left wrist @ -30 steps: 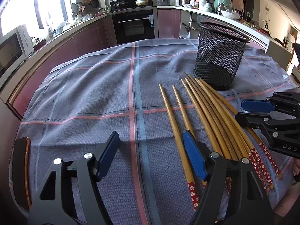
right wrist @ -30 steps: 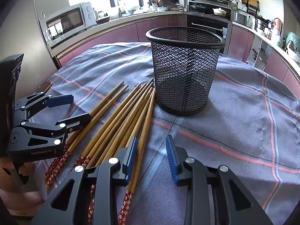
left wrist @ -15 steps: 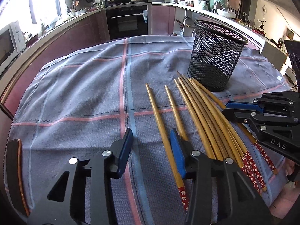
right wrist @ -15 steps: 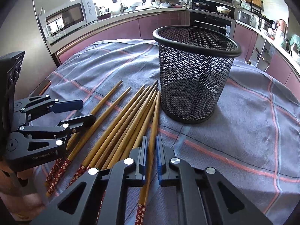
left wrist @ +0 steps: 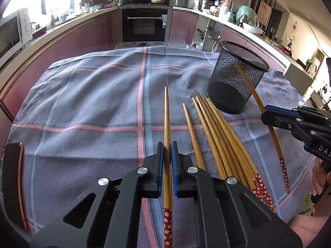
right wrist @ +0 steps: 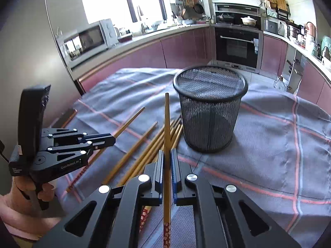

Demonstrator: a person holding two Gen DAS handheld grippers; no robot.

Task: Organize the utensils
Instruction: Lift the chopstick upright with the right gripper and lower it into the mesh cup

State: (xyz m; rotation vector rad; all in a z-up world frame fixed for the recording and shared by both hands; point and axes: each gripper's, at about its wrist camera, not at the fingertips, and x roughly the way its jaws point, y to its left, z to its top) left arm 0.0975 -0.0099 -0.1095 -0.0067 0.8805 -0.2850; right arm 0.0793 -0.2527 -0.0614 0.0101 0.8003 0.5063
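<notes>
Two chopsticks are clamped, one in the left gripper (left wrist: pixel 167 161) and one in the right gripper (right wrist: pixel 167 165) (jaws closed on each shaft), tips pointing up-frame, with the mesh cup (right wrist: pixel 211 111) right of centre, nearer the right gripper, loose chopsticks (left wrist: pixel 217 136) on the tabletop.

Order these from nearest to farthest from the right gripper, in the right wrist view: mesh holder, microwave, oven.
1. mesh holder, just ahead of the right gripper, slightly right.
2. microwave, on the counter, far left.
3. oven, at the back wall, right.
</notes>
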